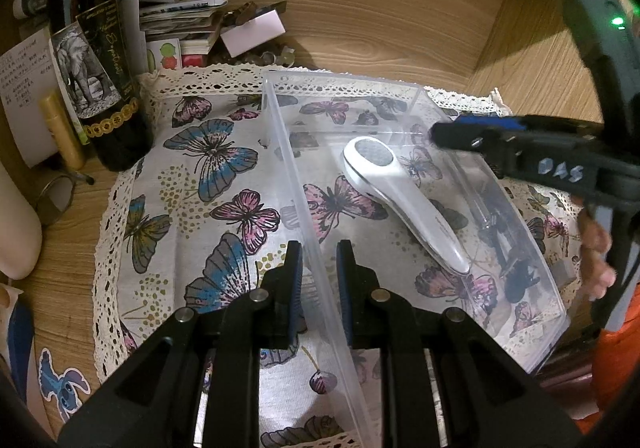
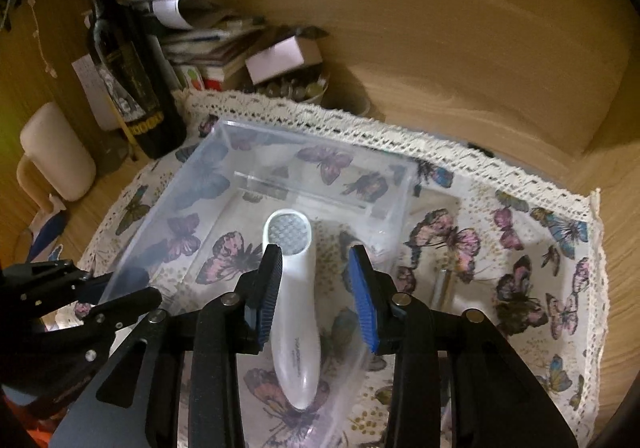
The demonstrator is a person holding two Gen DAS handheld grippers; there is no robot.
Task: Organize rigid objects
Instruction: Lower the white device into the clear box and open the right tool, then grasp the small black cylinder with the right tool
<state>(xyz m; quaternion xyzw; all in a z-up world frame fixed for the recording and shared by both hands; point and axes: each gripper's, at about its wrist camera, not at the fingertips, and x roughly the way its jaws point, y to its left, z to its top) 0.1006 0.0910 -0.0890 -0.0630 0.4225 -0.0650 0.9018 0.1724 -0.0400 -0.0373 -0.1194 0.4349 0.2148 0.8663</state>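
A clear plastic box [image 1: 280,151] [image 2: 168,199] stands on a butterfly-print cloth [image 1: 224,175] [image 2: 520,248]. A white handheld device with a round mesh head [image 1: 404,199] [image 2: 296,308] lies on the box floor. My left gripper [image 1: 318,280] straddles the box's left wall, its blue pads close on either side of it; it also shows at the left of the right wrist view [image 2: 120,288]. My right gripper [image 2: 316,296] is open above the box, fingers apart on either side of the device and not touching it. It shows at the right of the left wrist view [image 1: 440,135].
A dark wine bottle [image 1: 100,67] [image 2: 132,87] stands at the cloth's far left. Stacked papers and small boxes [image 1: 188,27] [image 2: 224,47] fill the back corner. Wooden walls [image 1: 400,15] close in behind and to the right. A cream cylinder [image 2: 56,151] lies at left.
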